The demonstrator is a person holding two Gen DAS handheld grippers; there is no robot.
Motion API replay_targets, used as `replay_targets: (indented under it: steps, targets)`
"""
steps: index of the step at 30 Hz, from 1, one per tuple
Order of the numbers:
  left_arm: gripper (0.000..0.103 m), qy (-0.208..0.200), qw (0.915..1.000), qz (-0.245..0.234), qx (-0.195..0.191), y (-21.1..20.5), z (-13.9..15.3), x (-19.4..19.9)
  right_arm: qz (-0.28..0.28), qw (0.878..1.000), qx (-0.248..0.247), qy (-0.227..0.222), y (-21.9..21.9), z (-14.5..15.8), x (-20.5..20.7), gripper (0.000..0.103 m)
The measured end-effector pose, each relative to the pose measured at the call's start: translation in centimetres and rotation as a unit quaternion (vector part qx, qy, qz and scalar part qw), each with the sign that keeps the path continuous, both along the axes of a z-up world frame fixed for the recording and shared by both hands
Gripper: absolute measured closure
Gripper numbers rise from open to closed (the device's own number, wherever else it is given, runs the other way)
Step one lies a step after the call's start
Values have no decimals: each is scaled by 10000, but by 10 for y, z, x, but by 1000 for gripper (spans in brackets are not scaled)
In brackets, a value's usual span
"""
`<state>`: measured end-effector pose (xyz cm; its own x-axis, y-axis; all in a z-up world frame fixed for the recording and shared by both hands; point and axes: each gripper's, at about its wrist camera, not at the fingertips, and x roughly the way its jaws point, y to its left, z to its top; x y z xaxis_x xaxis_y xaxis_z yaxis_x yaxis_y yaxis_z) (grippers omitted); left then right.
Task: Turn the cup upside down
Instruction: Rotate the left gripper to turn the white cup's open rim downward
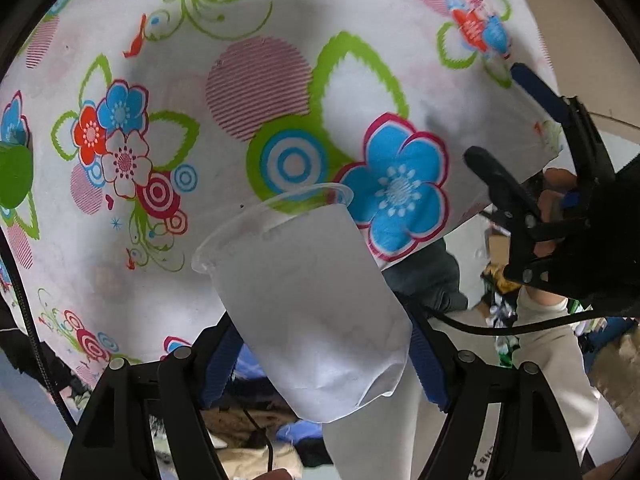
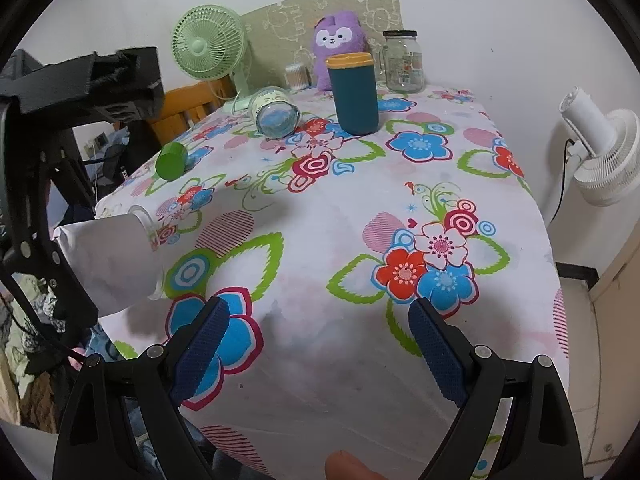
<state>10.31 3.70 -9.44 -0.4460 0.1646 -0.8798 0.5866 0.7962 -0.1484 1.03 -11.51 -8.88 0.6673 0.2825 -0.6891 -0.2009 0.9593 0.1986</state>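
Note:
A frosted clear plastic cup [image 1: 308,304] is held tilted above the flowered tablecloth [image 1: 240,128], its rim pointing up and away, its base toward the camera. My left gripper [image 1: 324,356] is shut on the cup, blue pads on either side of its lower body. In the right wrist view the cup [image 2: 108,260] hangs on its side over the table's left edge, in the left gripper [image 2: 60,256]. My right gripper [image 2: 320,340] is open and empty above the near part of the table, and shows at the right of the left wrist view [image 1: 516,132].
On the tablecloth [image 2: 360,208] stand a teal tumbler [image 2: 355,94], a glass jar [image 2: 402,62], a purple plush [image 2: 338,46] and a green desk fan [image 2: 210,48]. A jar [image 2: 274,114] and a green cup [image 2: 171,162] lie on their sides. A white fan [image 2: 600,152] stands right.

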Motion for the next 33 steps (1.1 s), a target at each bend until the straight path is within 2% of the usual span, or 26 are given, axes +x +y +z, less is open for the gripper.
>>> replay_targets:
  steps: [3,10,14,19,23,30,33]
  targets:
    - [24,45,10000,7,76,-2,-4,9,-32,10000,17,14,-1,-2,0,10]
    - [21,24,10000,20,-12,-8,-7,27,-51,10000,10,19,-2,-3,1,10]
    - [14,-91,9999,56,-42,-6,2,35,-47,10000,26,20,-1,-3,2,10]
    - [14,-143,9999,28,-76,-7,8,55,-18,10000,-2,23,1,-3,4,10]
    - [14,-230,9996,-88,-133,-7,14,44,-45,10000,28,52,-1,-5,6,10]
    - [14,-738,9969,45,-260,-1,26,35,-29,10000,11,43,0,-5,4,10]
    - [14,-1110,9928,-271,-374,3,38,21,-75,10000,-47,47,-1,-6,4,10]
